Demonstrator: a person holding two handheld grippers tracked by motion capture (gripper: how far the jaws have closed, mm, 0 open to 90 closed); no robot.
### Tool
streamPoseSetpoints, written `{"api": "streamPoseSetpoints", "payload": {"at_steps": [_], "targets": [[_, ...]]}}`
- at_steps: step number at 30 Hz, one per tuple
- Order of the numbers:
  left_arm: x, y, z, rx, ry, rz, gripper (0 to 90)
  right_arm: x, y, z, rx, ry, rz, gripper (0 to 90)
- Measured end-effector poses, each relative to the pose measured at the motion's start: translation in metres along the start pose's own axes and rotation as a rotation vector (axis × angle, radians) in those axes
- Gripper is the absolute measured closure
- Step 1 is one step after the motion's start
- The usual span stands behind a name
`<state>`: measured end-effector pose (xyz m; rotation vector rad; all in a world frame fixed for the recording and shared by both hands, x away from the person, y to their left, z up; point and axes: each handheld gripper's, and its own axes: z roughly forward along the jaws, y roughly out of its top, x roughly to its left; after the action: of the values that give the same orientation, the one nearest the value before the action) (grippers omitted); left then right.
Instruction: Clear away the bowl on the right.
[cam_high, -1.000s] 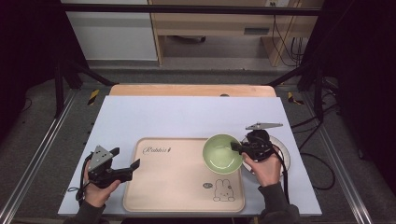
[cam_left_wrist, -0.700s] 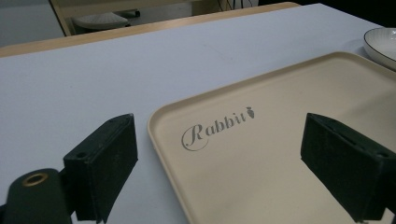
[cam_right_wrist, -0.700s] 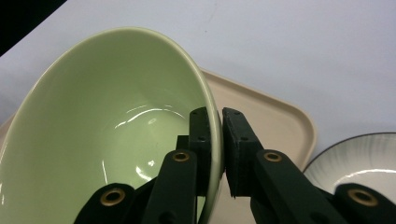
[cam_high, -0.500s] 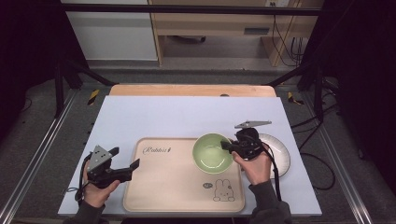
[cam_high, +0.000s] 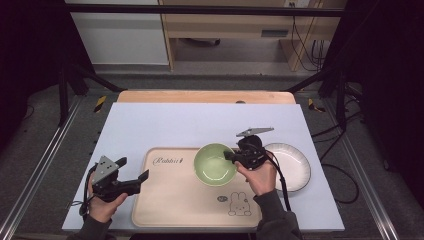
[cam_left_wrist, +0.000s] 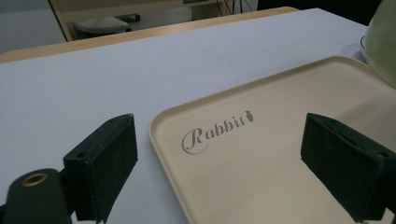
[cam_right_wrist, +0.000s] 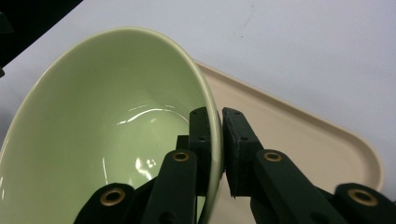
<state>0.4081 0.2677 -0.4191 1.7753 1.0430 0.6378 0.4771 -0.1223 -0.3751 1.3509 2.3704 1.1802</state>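
Lilac cloth covers the table (cam_high: 165, 120), unchanged since a second ago. On it the beige tray (cam_high: 170, 200) lies where it did, and the white plate (cam_high: 295, 167) to its right is now almost fully bare. Green, the bowl (cam_high: 214, 164) has travelled left from the plate's edge and now sits over the tray's far right part. The right gripper (cam_high: 231, 156) has come left with it, jaws pinched on the bowl's rim, one pad (cam_right_wrist: 200, 135) inside and one outside. The left gripper (cam_high: 146, 175) has kept still at the tray's near left edge, jaws wide apart and holding nothing.
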Motion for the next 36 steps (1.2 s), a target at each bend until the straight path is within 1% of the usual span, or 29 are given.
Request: {"api": "streamPoseSetpoints", "payload": {"at_steps": [1, 2, 3, 8, 9, 10, 12, 13, 14, 15, 17, 20, 21, 26, 28, 31, 32, 34, 36], "targets": [[0.0, 0.0, 0.0, 0.001, -0.001, 0.002, 10.7, 0.0, 0.0, 0.002, -0.001, 0.003, -0.009, 83.1], [0.0, 0.0, 0.0, 0.001, -0.001, 0.003, 10.7, 0.002, 0.001, 0.004, 0.003, 0.006, -0.001, 83.0], [0.0, 0.0, 0.0, 0.0, -0.002, 0.002, 10.7, 0.004, 0.001, 0.007, 0.009, 0.008, -0.005, 83.0], [0.0, 0.0, 0.0, 0.003, -0.001, 0.006, 10.7, 0.008, 0.002, 0.014, 0.02, 0.008, -0.008, 83.1], [0.0, 0.0, 0.0, 0.003, -0.002, 0.006, 10.7, 0.008, 0.001, 0.016, 0.022, 0.011, -0.017, 83.1], [0.0, 0.0, 0.0, 0.003, -0.002, 0.006, 10.7, 0.009, 0.002, 0.017, 0.025, 0.012, -0.009, 83.1], [0.0, 0.0, -0.001, -0.001, -0.003, 0.002, 10.7, 0.011, 0.001, 0.021, 0.027, 0.015, -0.016, 83.0], [-0.001, 0.0, -0.001, -0.003, -0.002, 0.002, 10.7, 0.012, 0.001, 0.023, 0.029, 0.016, -0.009, 83.1], [-0.001, 0.0, -0.001, -0.003, -0.002, 0.002, 10.7, 0.012, 0.001, 0.024, 0.03, 0.016, -0.019, 83.1], [-0.001, 0.0, -0.001, -0.003, -0.003, 0.002, 10.7, 0.013, 0.001, 0.025, 0.034, 0.017, -0.011, 83.1], [-0.001, 0.0, -0.001, -0.002, -0.003, 0.003, 10.7, 0.015, 0.0, 0.031, 0.04, 0.018, -0.017, 83.1], [-0.001, 0.0, 0.0, 0.0, -0.003, 0.003, 10.7, 0.015, 0.0, 0.034, 0.047, 0.022, -0.017, 83.1], [-0.001, 0.0, 0.0, 0.002, -0.003, 0.006, 10.7, 0.016, 0.0, 0.035, 0.05, 0.024, -0.007, 83.0], [-0.001, 0.0, 0.0, -0.001, -0.004, 0.003, 10.7, 0.018, -0.001, 0.042, 0.063, 0.022, -0.019, 83.1], [-0.001, 0.0, 0.0, -0.001, -0.004, 0.003, 10.7, 0.019, -0.001, 0.044, 0.069, 0.023, -0.012, 83.1], [-0.001, 0.0, 0.0, 0.002, -0.005, 0.007, 10.7, 0.019, -0.002, 0.048, 0.069, 0.026, -0.019, 83.0], [-0.001, 0.0, 0.0, 0.002, -0.005, 0.007, 10.7, 0.02, -0.002, 0.05, 0.078, 0.023, -0.008, 83.1], [-0.001, 0.0, 0.0, 0.003, -0.004, 0.007, 10.7, 0.019, -0.003, 0.053, 0.078, 0.023, -0.018, 83.1], [-0.001, 0.0, -0.001, 0.002, -0.004, 0.006, 10.7, 0.019, -0.003, 0.056, 0.086, 0.022, -0.014, 83.0]]}}
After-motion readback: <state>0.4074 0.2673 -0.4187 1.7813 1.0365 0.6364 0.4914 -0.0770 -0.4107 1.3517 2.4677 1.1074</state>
